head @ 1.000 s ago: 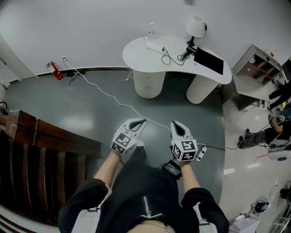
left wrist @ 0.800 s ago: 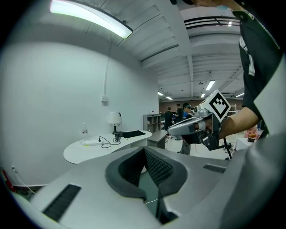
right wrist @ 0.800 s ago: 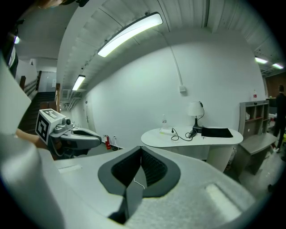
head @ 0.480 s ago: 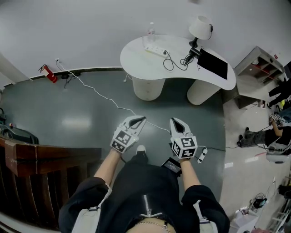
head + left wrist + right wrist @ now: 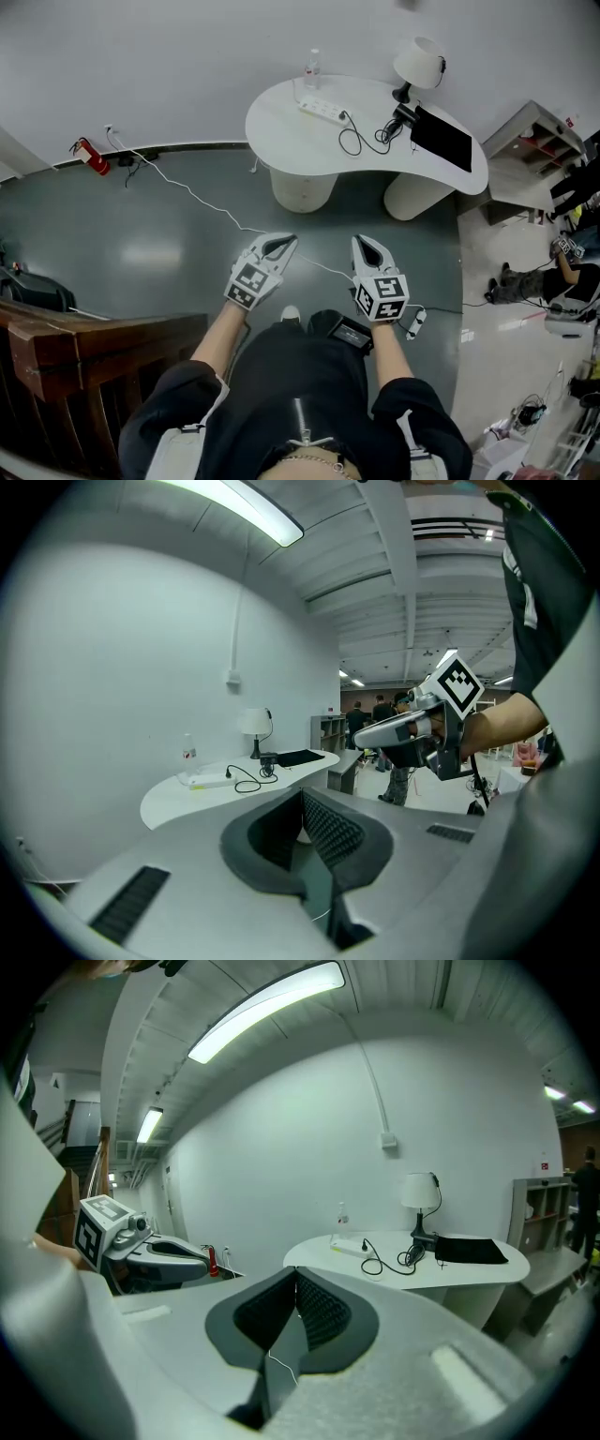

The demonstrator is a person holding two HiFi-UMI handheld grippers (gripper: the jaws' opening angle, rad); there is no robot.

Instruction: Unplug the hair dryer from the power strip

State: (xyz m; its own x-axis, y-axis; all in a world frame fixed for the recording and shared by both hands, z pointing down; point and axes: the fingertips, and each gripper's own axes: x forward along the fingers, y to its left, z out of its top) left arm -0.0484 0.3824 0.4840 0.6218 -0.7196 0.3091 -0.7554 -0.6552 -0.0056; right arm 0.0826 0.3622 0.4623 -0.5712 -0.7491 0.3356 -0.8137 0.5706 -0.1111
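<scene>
Over the grey floor (image 5: pixel 169 234), well short of the white curved worktop (image 5: pixel 286 141), the left tool (image 5: pixel 284 243) and right tool (image 5: pixel 365 244) each have their jaws pressed together on nothing. On the worktop a black hair dryer (image 5: pixel 399 113) lies by the white lamp (image 5: pixel 419 62). Its black cord (image 5: pixel 352 141) runs to the white power strip (image 5: pixel 320 110). The label on the clear bottle (image 5: pixel 312 67) is too small to read.

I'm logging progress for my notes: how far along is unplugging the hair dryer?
Nothing is done yet: the black cord is plugged into the power strip on the table. In hand: nothing; the left gripper and right gripper are shut, empty, short of the table. Left: reach the strip, grip the plug, pull it out.
</scene>
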